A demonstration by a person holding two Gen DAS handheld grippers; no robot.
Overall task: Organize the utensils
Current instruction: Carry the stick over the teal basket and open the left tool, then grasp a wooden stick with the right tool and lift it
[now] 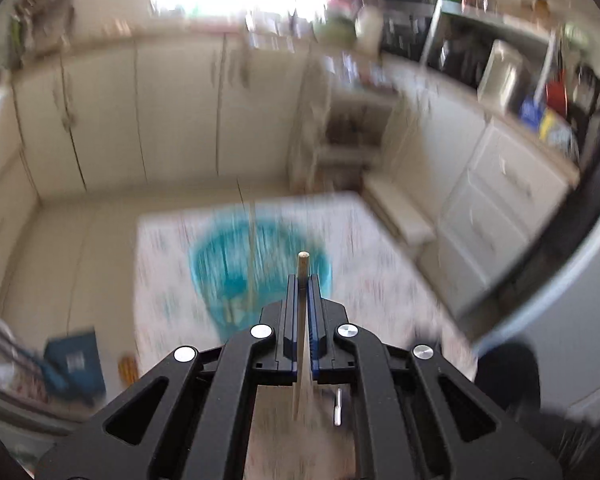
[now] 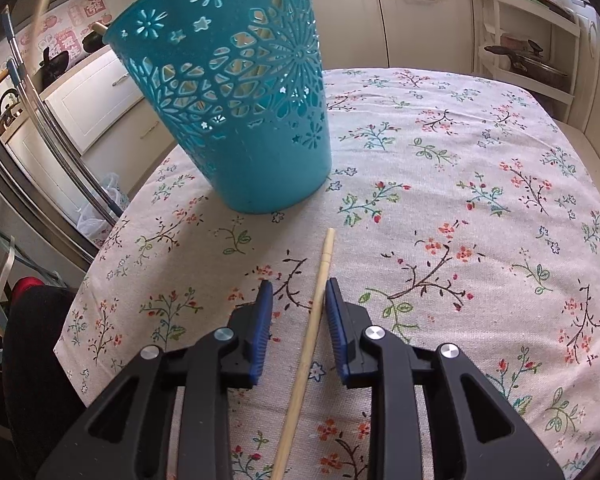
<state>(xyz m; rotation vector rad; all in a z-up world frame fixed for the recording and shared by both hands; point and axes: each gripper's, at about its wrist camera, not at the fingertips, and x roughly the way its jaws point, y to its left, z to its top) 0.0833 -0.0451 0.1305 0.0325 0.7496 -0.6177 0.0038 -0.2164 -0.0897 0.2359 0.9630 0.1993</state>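
the left gripper [image 1: 303, 280] is closed tight on a wooden chopstick [image 1: 302, 264], above the blurred teal basket [image 1: 220, 264]. the right gripper [image 2: 296, 292] is partly open around a second chopstick [image 2: 318, 300], pads not touching it; it lies on the flowered tablecloth [image 2: 480, 184] just in front of the basket.

Basket [image 2: 240, 92]: it stands on your tablecloth [image 2: 480, 200], ahead and left of your right gripper [image 2: 296, 296].
Chopstick [image 2: 312, 336]: it lies on the cloth between your right gripper's parted fingers, touching neither, tip toward the basket.
Second chopstick [image 1: 302, 264]: clamped in your left gripper [image 1: 303, 280], above the basket.
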